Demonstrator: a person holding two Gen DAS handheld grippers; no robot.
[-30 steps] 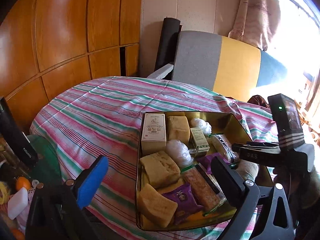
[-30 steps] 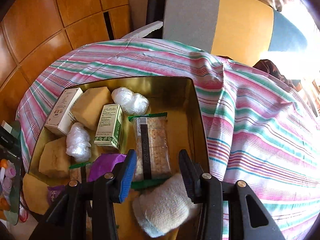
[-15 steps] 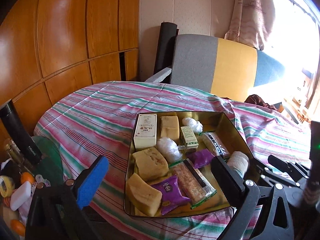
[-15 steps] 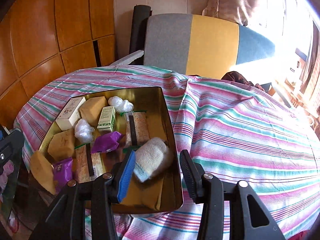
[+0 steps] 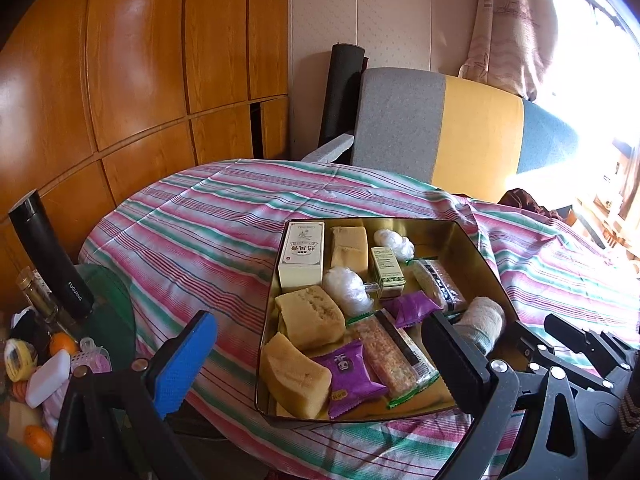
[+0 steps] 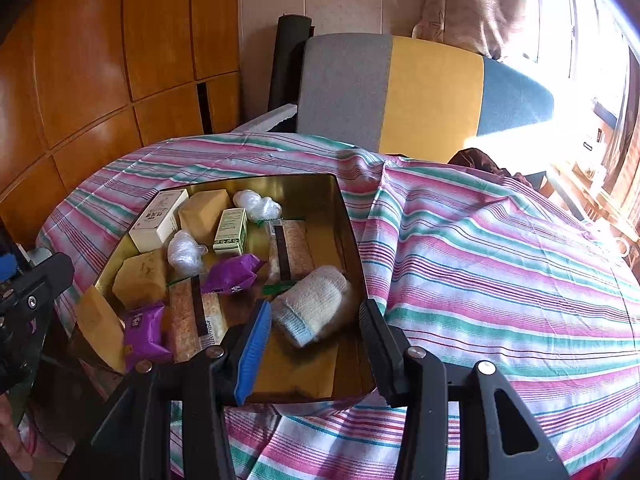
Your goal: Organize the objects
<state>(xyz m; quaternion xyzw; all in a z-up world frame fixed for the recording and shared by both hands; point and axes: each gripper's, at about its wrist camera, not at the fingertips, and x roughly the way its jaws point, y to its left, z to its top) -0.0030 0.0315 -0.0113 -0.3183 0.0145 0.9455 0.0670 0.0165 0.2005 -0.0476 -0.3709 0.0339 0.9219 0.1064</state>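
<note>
Evidently my right gripper [image 6: 312,344] hung empty, jaws parted, nearest the rolled sock [image 6: 316,304], which lay just ahead, angled leftward.

Home living room, wood-panelled wardrobe [image 5: 140,80], cushioned sofa [image 5: 440,128], curtain [image 5: 508,20], striped tablecloth [image 5: 224,224]

Free room: your widest clear stretch is the striped tabletop [image 6: 500,264] right of the gold tin [image 6: 352,240], bare cloth to the far edge. Left of the tin, open cloth too. Inside the tin: only the near right corner shows bare floor, beside the rolled sock [image 6: 316,300]; elsewhere packets lie close-packed. Obstacles: the tin's upright walls; chair back [image 6: 400,92] behind; black flask [image 5: 48,256] and clutter at your far left.
</note>
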